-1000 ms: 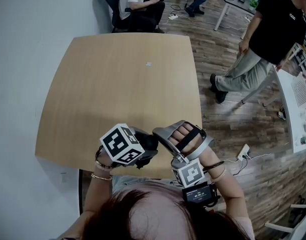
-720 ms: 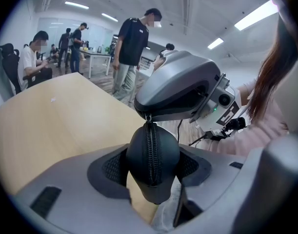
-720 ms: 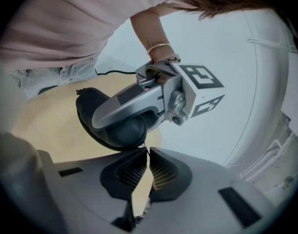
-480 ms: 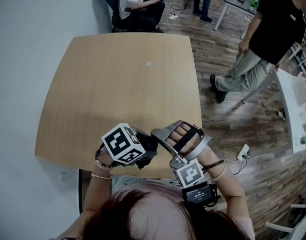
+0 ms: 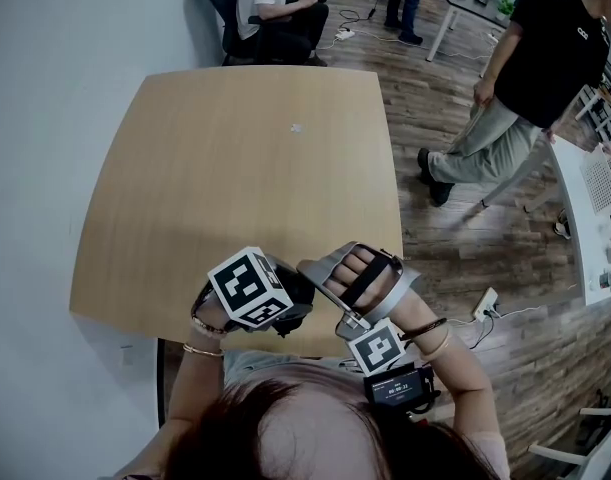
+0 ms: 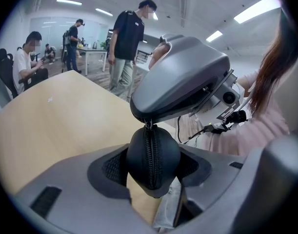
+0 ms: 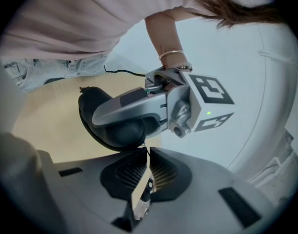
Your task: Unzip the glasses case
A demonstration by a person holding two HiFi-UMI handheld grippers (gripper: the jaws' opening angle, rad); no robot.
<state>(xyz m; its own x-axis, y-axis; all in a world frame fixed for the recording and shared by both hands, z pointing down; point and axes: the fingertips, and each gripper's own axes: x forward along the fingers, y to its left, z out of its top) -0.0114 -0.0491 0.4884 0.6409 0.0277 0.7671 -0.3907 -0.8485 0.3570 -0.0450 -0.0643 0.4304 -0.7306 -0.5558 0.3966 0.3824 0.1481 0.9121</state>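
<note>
Left shift: the left gripper [image 6: 151, 168], a grey moulded shell with a marker cube, has edged a touch toward its partner over the last second. It otherwise sits as before, over the near edge of the pale wooden table [image 5: 235, 168].
Right shift: the right gripper [image 7: 148, 168], the same grey moulded build, has slid slightly leftward to meet it. No pulling stroke shows.
Meaning for the task: I judge the two holds are only just settled and the unzipping has not begun, since every tooth in sight is meshed.
Left hold: clamped across one rounded end of the black dome-ended glasses case [image 6: 164, 152], which is held between the two tools, seemingly off the table.
Left pads [image 6: 111, 167]: dark rubber with a fine mesh texture, pressed to the case's sides.
Case surface: matte, smooth and gently bulging, probably semi-rigid.
Zipper teeth [image 6: 149, 167]: a black coil forming a closed ridge down the case's end.
Slider [image 6: 149, 125]: small and metallic, at the top of that ridge, right against the other tool's nose.
Right hold: jaws nearly together, pinching a thin tab [image 7: 148, 153] at the case's edge, which I take for the zipper pull.
Right pads [image 7: 131, 169]: dark and ribbed.
</note>
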